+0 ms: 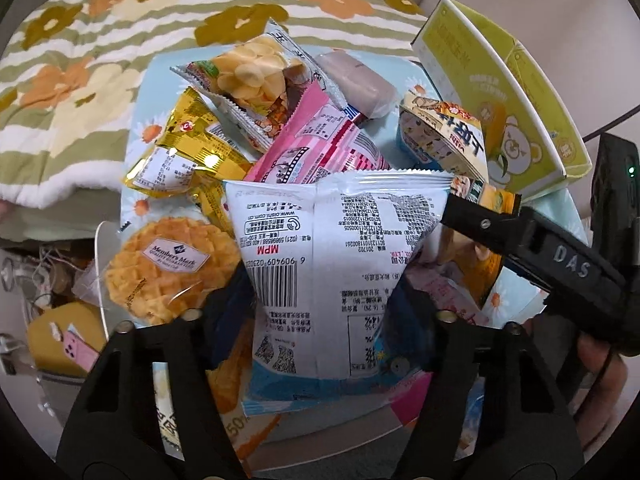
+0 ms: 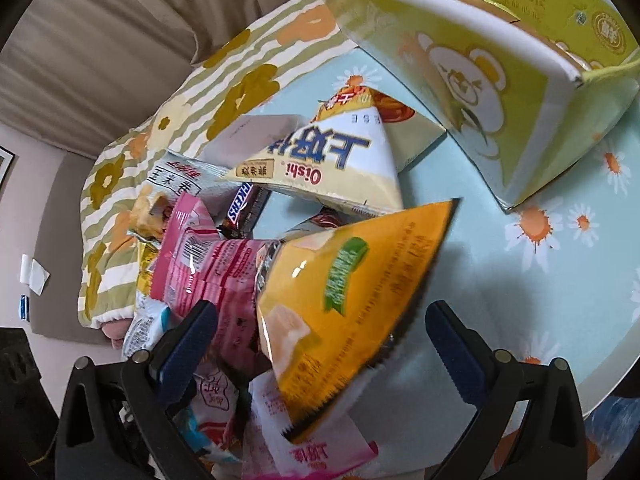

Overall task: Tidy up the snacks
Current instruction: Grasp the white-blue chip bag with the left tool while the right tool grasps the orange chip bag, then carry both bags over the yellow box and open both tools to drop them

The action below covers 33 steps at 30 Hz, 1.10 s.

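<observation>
Left tool (image 1: 320, 316) was pinching a white-and-blue snack bag (image 1: 336, 264) between its blue pads, the bag standing back-side up with barcode and printed text facing the camera, directly between the fingers. To the left of that bag lay a wrapped waffle (image 1: 168, 268) labelled Member's Mark, and beyond it a gold packet (image 1: 180, 152). Behind these sat a clear bag of pale chips (image 1: 252, 76), a pink packet (image 1: 320, 148) and a mauve wrapped bar (image 1: 356, 80), all heaped on the desk (image 1: 384, 140), which carried a pale blue daisy-print cover. Farther right stood a cream Oishi bag (image 1: 444, 136), then an open yellow-green carton (image 1: 512, 96) with a bear picture, at the desk's right edge. A striped floral quilt (image 1: 120, 40) lay behind the desk.

Right tool (image 2: 320, 344) was spread, its fingers apart on either side of an orange snack bag (image 2: 348, 300), which lay between them; contact could not be confirmed. In the left wrist view the right tool's fingertip lay against the upper right corner of the white-and-blue bag.
</observation>
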Available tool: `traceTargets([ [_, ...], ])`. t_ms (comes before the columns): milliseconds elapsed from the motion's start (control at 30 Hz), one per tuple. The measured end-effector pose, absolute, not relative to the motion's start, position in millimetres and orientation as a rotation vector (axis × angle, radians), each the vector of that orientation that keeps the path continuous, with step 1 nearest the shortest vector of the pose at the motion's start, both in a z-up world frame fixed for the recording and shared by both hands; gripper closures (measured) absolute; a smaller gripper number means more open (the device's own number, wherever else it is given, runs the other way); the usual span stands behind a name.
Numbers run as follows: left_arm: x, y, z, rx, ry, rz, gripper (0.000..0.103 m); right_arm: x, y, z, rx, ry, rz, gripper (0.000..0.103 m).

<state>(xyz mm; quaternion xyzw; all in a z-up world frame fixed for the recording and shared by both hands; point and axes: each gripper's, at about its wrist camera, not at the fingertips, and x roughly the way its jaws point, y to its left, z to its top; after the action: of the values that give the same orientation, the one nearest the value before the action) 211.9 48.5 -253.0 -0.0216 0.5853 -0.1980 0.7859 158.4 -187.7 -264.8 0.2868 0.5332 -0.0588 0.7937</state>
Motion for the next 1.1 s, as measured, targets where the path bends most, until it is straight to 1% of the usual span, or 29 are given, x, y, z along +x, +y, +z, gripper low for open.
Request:
traceTargets([
  [133, 212.9, 47.7, -252.3, -0.040, 1.261, -0.428, 0.052, 161.1, -189.1, -271.1, 0.618, 1.157, -0.132, 0.000],
  [167, 211.7, 47.8, -251.7, -0.040, 1.260, -0.428, 0.052, 161.5, -190.5, -272.2, 0.620, 1.157, -0.131, 0.002],
  [200, 211.7, 48.0, -251.4, -0.040, 1.259, -0.428, 0.053, 163.4, -189.9, -273.7, 0.624, 1.160, -0.127, 0.010],
  [233, 211.5, 48.2, -250.8, -0.040, 1.256, -0.425, 0.053, 164.1, -191.0, -276.1, 0.629, 1.168, -0.116, 0.015],
  [267, 211.5, 48.3, -249.9, -0.040, 1.251, -0.422, 0.053, 165.8, -191.1, -278.7, 0.631, 1.177, -0.107, 0.028],
  [300, 210.7, 47.8, -249.3, -0.040, 1.249, -0.422, 0.053, 166.3, -191.0, -280.1, 0.635, 1.183, -0.102, 0.036],
  [400, 210.6, 47.5, -247.7, -0.041, 1.248, -0.422, 0.053, 162.5, -193.4, -279.2, 0.658, 1.170, -0.095, 0.042],
  [767, 199.3, 50.8, -220.7, -0.060, 1.193, -0.416, 0.054, 150.3, -191.4, -248.0, 0.644, 1.109, -0.076, 0.043],
  [1100, 188.9, 60.6, -166.0, -0.098, 1.069, -0.445, 0.054, 131.1, -183.5, -190.9, 0.606, 1.011, -0.056, 0.043],
])
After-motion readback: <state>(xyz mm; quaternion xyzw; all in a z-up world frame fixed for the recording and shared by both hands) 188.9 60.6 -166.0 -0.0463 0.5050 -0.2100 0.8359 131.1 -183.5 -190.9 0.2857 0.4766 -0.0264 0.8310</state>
